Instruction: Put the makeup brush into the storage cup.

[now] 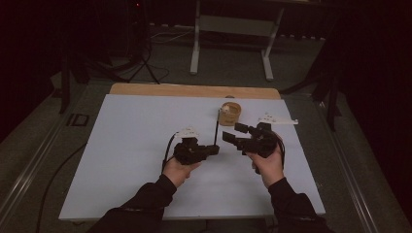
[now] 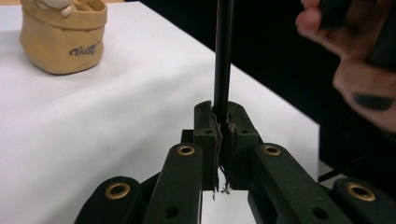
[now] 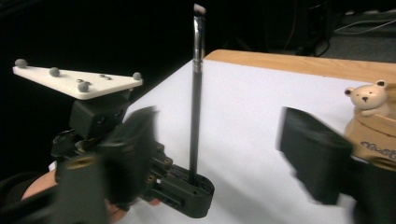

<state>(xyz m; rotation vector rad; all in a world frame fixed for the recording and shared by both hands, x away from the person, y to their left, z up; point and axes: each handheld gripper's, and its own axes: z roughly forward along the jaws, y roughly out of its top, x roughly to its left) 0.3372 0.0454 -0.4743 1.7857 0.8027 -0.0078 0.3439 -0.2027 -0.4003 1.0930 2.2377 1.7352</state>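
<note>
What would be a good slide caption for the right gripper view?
Left tongs hold a slim black brush upright over the white table, while the right tongs stand open beside a bear-topped holder.

— What sort of place is this?
— A dim lab or studio: grey carpet, cables (image 1: 145, 58) on the floor far beyond the fingers (image 1: 252, 167), a metal stand (image 1: 231, 29), a white table (image 1: 131, 145), and marker plates on handheld rigs.

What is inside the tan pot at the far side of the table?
A small bear figure peeks over the rim of the tan pot. Only its head and paws show; the pot's wall hides anything lower.
</note>
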